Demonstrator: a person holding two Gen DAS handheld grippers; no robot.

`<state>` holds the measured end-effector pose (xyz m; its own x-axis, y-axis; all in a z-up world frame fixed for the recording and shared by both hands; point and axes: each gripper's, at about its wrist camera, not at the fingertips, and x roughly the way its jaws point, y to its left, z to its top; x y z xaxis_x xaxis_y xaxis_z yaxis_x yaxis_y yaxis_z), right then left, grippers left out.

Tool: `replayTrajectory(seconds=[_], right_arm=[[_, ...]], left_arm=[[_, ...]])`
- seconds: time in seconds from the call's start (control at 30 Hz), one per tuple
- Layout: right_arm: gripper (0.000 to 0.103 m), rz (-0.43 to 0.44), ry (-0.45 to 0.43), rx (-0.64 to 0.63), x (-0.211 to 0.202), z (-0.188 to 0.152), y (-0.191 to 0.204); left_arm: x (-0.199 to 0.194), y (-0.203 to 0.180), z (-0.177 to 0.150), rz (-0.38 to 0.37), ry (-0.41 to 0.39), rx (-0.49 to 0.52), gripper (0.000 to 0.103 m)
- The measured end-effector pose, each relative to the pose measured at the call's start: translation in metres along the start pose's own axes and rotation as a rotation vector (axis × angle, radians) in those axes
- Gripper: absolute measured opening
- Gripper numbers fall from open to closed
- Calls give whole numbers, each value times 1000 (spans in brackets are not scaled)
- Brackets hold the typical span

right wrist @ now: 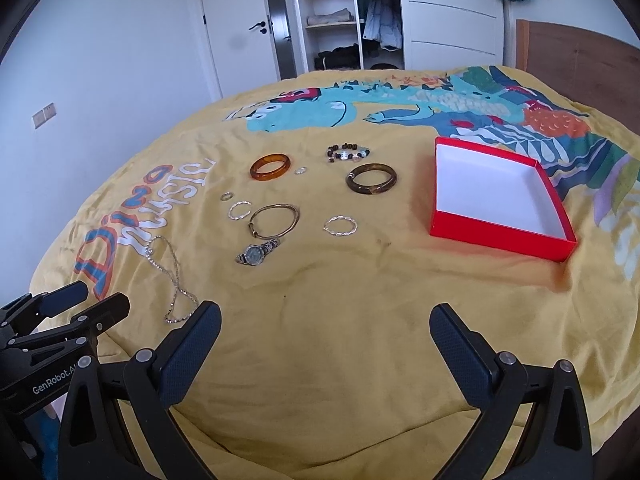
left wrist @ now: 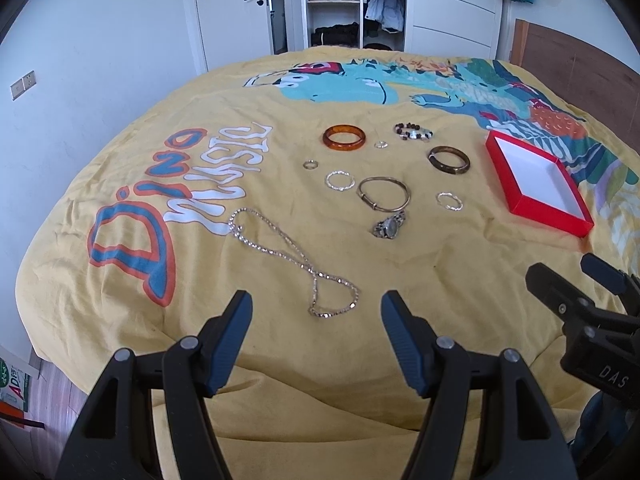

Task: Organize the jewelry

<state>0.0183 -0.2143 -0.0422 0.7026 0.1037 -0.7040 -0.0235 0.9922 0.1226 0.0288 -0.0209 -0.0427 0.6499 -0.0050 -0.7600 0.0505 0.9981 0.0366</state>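
Both grippers, left (left wrist: pixel 316 312) and right (right wrist: pixel 325 322), hover spread and empty over the yellow bedspread (right wrist: pixel 360 320), jewelry such as the chain necklace (left wrist: pixel 288 260) scattered left of the red box (right wrist: pixel 496 196).

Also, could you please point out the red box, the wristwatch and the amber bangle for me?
red box (right wrist: pixel 498 232): right wrist view, on its near red wall.
wristwatch (right wrist: pixel 253 255): right wrist view, on its dial.
amber bangle (left wrist: pixel 330 142): left wrist view, on its near-left rim.

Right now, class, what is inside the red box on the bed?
Nothing: the red box shows only its bare white lining. Its near wall hides a thin strip of the floor. All the jewelry, like the watch, lies outside on the yellow bedspread.
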Motion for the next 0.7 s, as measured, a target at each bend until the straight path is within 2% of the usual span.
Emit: replayTrajectory(seconds=[0.33, 0.7], right_arm=[[92, 29, 29, -3, 14, -2, -1], [89, 50, 57, -3, 31, 0, -3]], left_arm=[[15, -2, 0, 15, 25, 17, 66], [37, -6, 2, 7, 74, 34, 66]])
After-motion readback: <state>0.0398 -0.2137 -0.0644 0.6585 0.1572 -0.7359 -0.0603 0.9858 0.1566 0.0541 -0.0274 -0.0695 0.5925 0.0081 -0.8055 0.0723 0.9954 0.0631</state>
